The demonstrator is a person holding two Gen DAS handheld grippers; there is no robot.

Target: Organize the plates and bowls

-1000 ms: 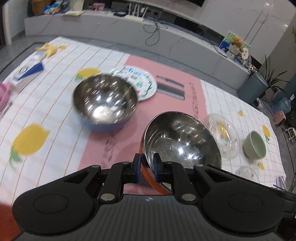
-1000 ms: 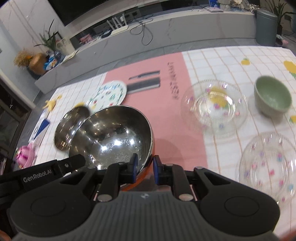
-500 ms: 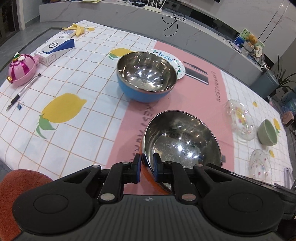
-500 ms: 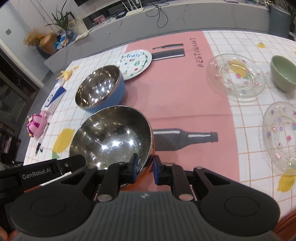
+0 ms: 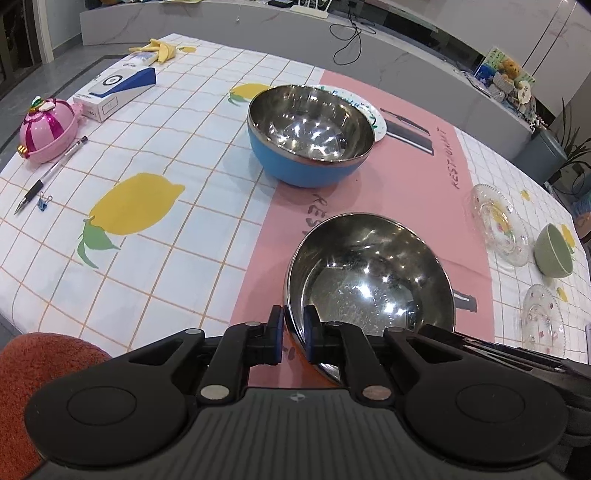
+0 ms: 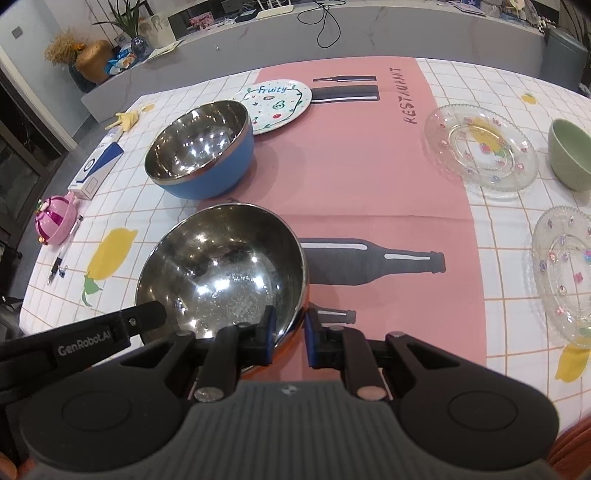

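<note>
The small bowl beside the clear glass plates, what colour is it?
Pale green: the small bowl shows best in the right wrist view.

I see a long grey marble-look counter (image 6: 369,33) running behind the table, a black cable (image 6: 325,22) looping over it. At its left end stand a gold vase of dried stems (image 6: 92,61) and a green potted plant (image 6: 125,11). The floor is grey.

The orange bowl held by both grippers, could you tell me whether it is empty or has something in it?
Empty: the orange bowl shows only bare, reflective steel inside, in both wrist views.
</note>
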